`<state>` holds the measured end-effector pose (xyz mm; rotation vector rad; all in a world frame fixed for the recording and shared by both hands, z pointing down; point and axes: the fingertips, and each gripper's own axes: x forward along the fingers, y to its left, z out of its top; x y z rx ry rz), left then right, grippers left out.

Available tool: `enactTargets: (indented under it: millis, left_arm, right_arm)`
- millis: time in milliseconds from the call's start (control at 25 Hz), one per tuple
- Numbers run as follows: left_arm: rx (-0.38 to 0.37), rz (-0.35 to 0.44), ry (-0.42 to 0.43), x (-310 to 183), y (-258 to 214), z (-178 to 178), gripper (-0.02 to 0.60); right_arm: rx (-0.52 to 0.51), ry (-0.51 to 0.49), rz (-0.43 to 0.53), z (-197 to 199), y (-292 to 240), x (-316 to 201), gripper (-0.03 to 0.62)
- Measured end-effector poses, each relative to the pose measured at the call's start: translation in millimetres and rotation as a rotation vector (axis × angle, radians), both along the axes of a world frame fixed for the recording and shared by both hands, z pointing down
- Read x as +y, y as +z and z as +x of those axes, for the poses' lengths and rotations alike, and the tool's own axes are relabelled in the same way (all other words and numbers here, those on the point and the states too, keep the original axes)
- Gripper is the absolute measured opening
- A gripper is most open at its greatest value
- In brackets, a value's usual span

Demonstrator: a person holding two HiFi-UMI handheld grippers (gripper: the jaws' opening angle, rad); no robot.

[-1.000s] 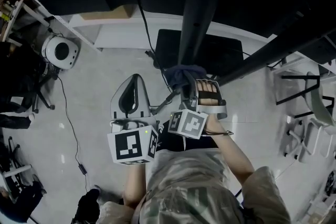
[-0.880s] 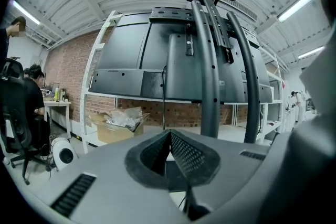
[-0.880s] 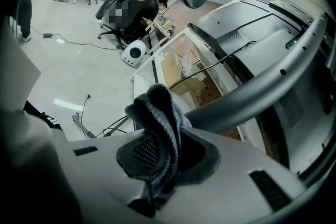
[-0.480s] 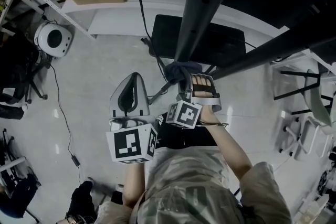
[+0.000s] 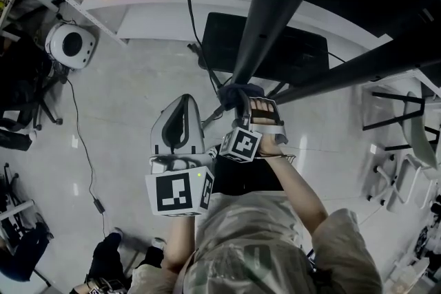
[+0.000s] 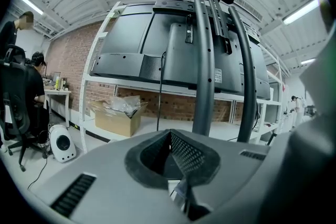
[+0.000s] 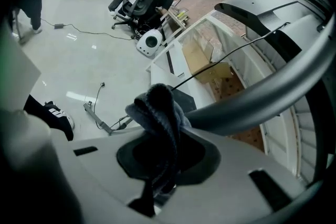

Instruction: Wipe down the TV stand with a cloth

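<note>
Pale floor point(image 5: 127, 96) beneath right gripper point(image 7: 157, 181) pinching dark cloth point(image 7: 157, 107)

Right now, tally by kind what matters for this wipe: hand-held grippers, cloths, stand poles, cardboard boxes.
2 grippers: left hand-held gripper, right hand-held gripper
1 cloth, clamped in the right one's jaws
2 stand poles
1 cardboard box
Total: 6

TV stand point(image 5: 265, 24) top beyond upper edge

The cloth point(image 5: 234, 94) lies against the stand post point(image 5: 270, 17), with the left gripper point(image 5: 182, 103) just left.
</note>
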<state>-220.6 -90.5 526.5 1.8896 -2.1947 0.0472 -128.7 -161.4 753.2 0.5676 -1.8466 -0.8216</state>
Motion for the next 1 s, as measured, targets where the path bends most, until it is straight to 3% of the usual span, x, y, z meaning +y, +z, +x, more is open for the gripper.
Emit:
enactTargets:
  millis: [400,560,760,1000]
  left_arm:
    - [0.008,0.001,-0.012,-5.3,1.9,-6.2,0.015]
    - [0.007,0.002,0.006,-9.5,-26.3,-5.9,0.015]
    - [-0.021,0.056,0.059,-11.5,-103.7,1.6,0.015]
    - [-0.083,0.235,0.154,-24.1,-216.7,33.4,0.014]
  right_arm:
    - [0.043,0.005,-0.026,3.3,23.5,0.4,0.057]
    - [-0.002,0.033,-0.063,3.7,-16.1,10.2,0.057]
    - [-0.26,0.131,-0.117,5.0,-148.6,15.7,0.057]
    - [-0.778,0.326,-0.153,42.0,-341.4,-5.8,0.057]
